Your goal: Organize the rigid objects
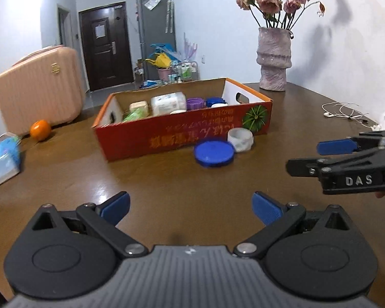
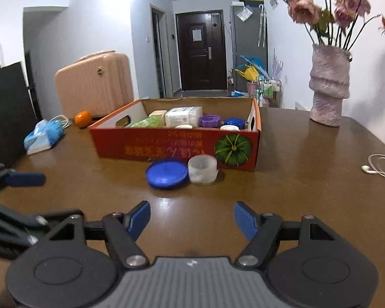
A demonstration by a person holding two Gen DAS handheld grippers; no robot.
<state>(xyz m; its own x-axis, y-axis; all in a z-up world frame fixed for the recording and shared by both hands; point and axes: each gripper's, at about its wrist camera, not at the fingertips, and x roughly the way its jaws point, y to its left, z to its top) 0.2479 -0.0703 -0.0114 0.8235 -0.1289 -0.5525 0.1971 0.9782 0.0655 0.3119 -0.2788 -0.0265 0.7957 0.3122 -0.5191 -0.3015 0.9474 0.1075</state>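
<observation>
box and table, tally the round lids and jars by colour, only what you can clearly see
blue: 2, lid on the table, lid in the box
purple: 1, lid in the box
white: 3, jar on the table, two lids in the box
total: 6

"DAS" is printed in white on the right gripper [image 1: 305, 157]

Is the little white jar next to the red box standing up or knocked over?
Standing up. The white jar sits on the table with its open mouth up, beside the blue lid.
</observation>
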